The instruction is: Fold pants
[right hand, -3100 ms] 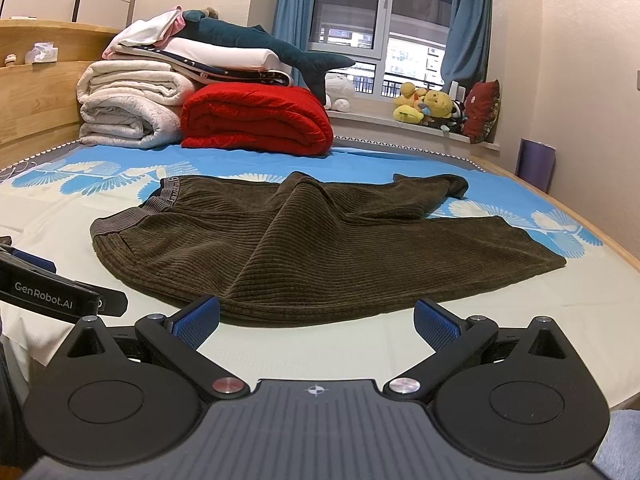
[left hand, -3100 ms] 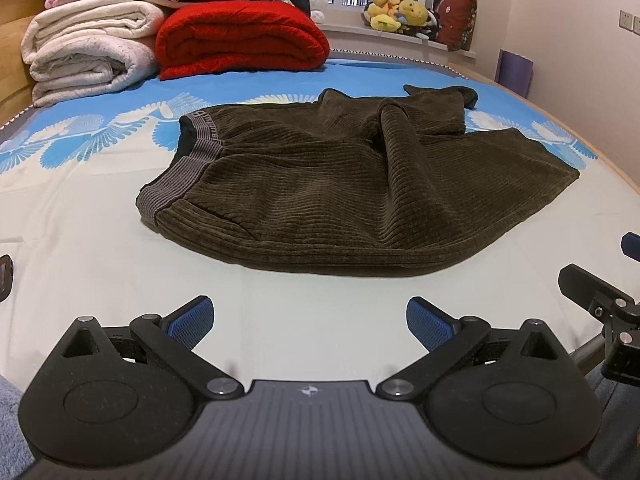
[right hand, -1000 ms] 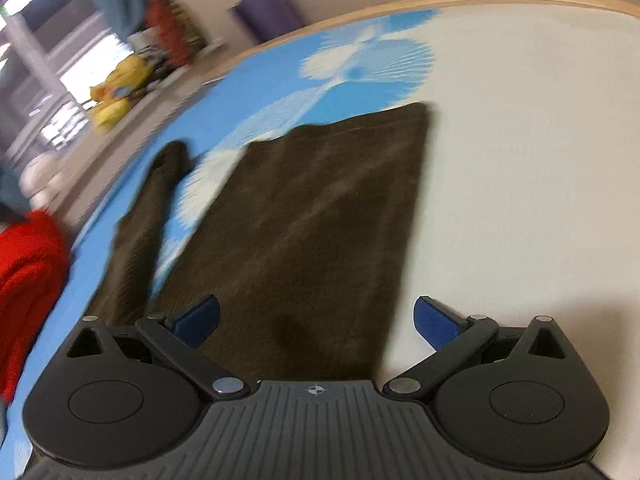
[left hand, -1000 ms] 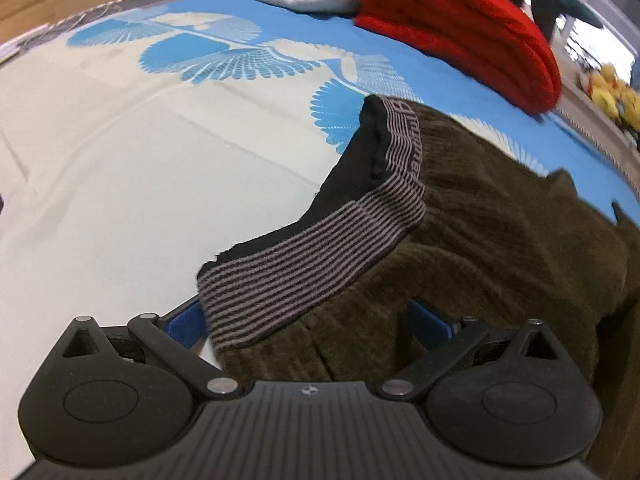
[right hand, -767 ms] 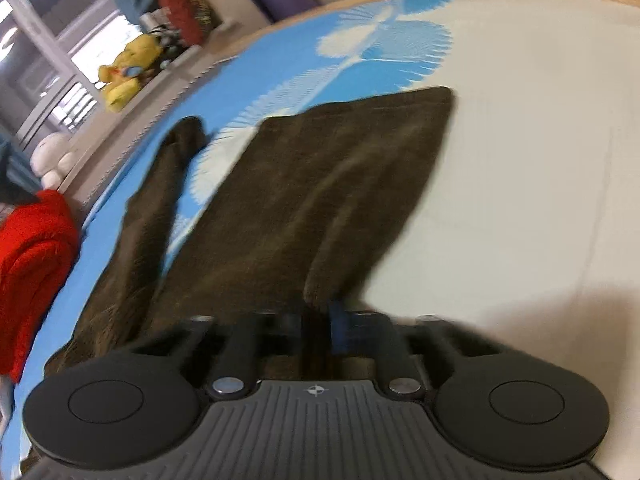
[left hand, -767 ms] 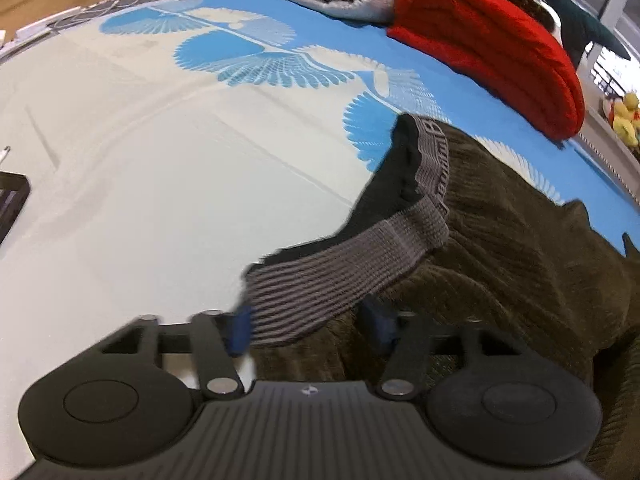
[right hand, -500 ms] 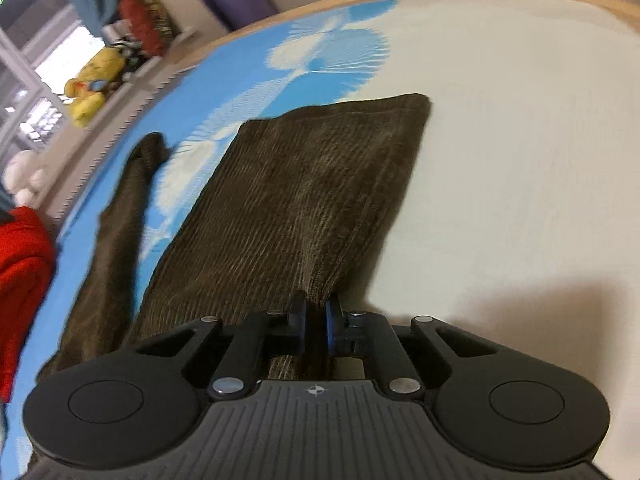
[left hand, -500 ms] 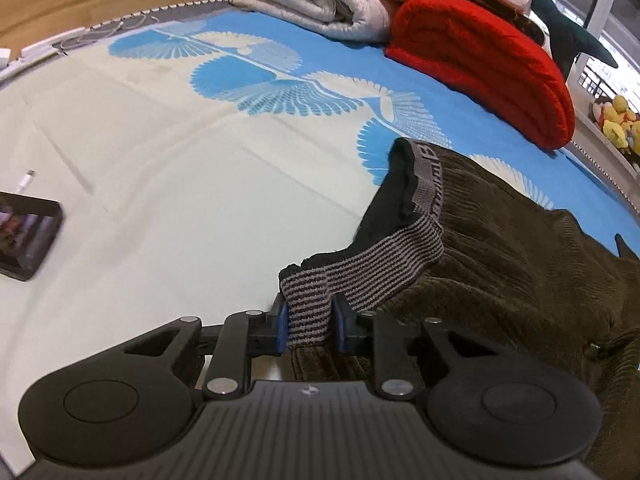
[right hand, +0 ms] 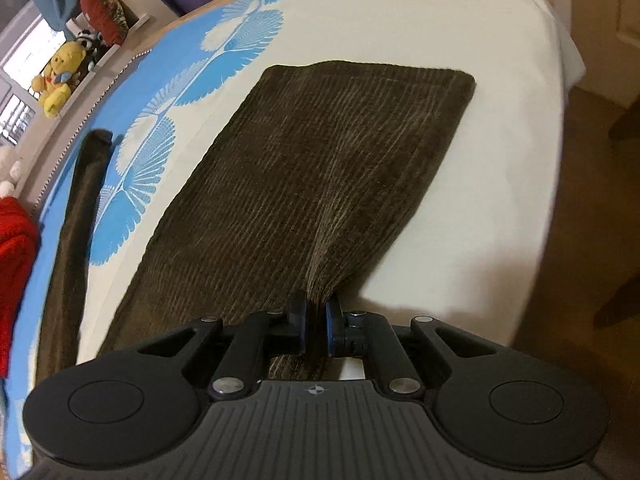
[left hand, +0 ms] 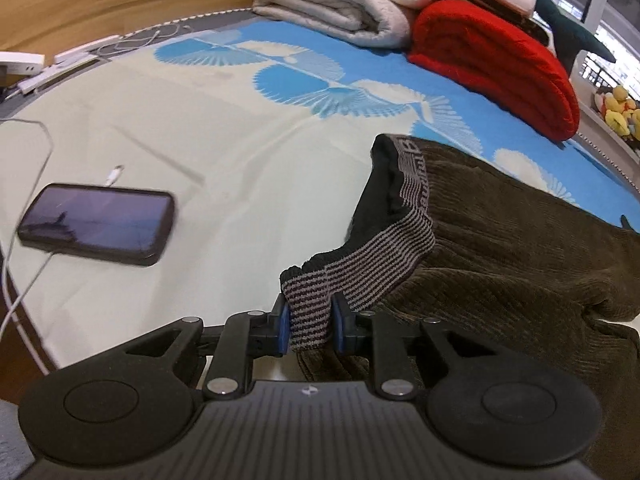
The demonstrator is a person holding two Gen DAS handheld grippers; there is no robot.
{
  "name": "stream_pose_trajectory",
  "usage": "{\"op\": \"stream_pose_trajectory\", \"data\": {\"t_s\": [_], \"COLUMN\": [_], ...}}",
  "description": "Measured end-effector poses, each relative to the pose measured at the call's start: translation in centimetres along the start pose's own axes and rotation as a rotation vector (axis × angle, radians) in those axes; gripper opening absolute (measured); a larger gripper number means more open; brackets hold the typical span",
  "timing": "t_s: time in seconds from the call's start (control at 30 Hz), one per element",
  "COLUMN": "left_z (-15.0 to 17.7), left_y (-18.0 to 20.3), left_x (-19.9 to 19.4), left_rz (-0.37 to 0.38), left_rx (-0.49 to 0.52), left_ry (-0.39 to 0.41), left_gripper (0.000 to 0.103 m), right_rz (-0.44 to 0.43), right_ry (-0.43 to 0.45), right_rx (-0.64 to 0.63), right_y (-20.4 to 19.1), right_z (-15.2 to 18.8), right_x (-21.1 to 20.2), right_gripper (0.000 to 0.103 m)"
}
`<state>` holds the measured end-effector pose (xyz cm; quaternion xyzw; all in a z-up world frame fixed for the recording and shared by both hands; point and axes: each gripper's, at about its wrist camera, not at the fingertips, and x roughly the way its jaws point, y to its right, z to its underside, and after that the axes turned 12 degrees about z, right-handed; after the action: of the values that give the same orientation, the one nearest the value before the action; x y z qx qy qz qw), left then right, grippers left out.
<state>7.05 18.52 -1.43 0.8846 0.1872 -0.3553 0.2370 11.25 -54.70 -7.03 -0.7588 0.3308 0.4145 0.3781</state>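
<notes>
Corduroy, dark brown and ribbed — that's the pants [left hand: 500, 248] I have spread across the bed sheet [left hand: 224, 168], which is pale with blue fan prints. My left gripper [left hand: 308, 322] is pinched tight on the striped grey waistband [left hand: 360, 268], its blue pads [left hand: 283, 326] pressing the elastic from both sides, and the band is lifted off the sheet at that corner so the black lining shows. My right gripper [right hand: 316, 326] is clamped on a raised fold at the near edge of one pant leg [right hand: 320, 168]; the cloth bunches into a ridge between the jaws, while the rest of that leg lies flat toward its hem. The other leg [right hand: 80, 200] lies apart, further toward the window side. On my left a phone [left hand: 96, 224] rests on the sheet with a white cable [left hand: 28, 216] beside it — well clear of the pants. Behind are a folded red blanket [left hand: 496, 60] and cream blankets [left hand: 340, 4]
</notes>
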Motion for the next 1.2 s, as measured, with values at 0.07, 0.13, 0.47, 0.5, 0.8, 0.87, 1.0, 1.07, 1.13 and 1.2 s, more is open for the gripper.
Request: {"op": "stream_pose_trajectory", "data": {"t_s": [0.07, 0.13, 0.47, 0.5, 0.8, 0.87, 1.0, 1.07, 1.13, 1.2], "left_z": [0.3, 0.4, 0.7, 0.7, 1.0, 0.9, 1.1, 1.0, 0.8, 0.4], "left_y": [-0.4, -0.3, -0.1, 0.1, 0.7, 0.5, 0.9, 1.3, 2.0, 2.8], "left_x": [0.1, 0.2, 1.4, 1.3, 1.1, 1.2, 0.6, -0.5, -1.4, -2.1], "left_rz": [0.001, 0.001, -0.015, -0.019, -0.016, -0.011, -0.065, -0.061, -0.056, -0.031], "left_rx": [-0.011, -0.006, -0.010, 0.004, 0.053, 0.050, 0.093, 0.111, 0.151, 0.186], "left_ry": [-0.012, -0.012, -0.017, -0.013, -0.019, -0.022, 0.051, 0.115, 0.154, 0.164], "left_gripper": [0.024, 0.024, 0.025, 0.025, 0.025, 0.031, 0.094, 0.103, 0.103, 0.103], "right_rz": [-0.030, -0.089, -0.157, -0.114, 0.099, 0.091, 0.190, 0.267, 0.235, 0.155], "right_ry": [-0.052, -0.082, -0.012, 0.013, 0.111, 0.114, 0.207, 0.319, 0.377, 0.392], "right_rx": [0.055, 0.159, 0.370, 0.333, 0.301, 0.297, 0.321, 0.343, 0.320, 0.287], "right_y": [1.2, 2.4, 5.9, 5.5, 4.8, 4.4, 4.8, 5.0, 4.4, 3.9], "right_z": [-0.3, -1.3, -5.2, -5.2, -4.4, -4.4, -4.6, -4.4, -4.3, -3.7], "right_x": [0.8, 1.2, 3.2, 2.9, 0.8, 0.6, -0.8, -2.2, -3.1, -4.1], "right_gripper": [0.010, 0.017, 0.011, 0.010, 0.009, 0.011, 0.063, 0.079, 0.079, 0.079]}}
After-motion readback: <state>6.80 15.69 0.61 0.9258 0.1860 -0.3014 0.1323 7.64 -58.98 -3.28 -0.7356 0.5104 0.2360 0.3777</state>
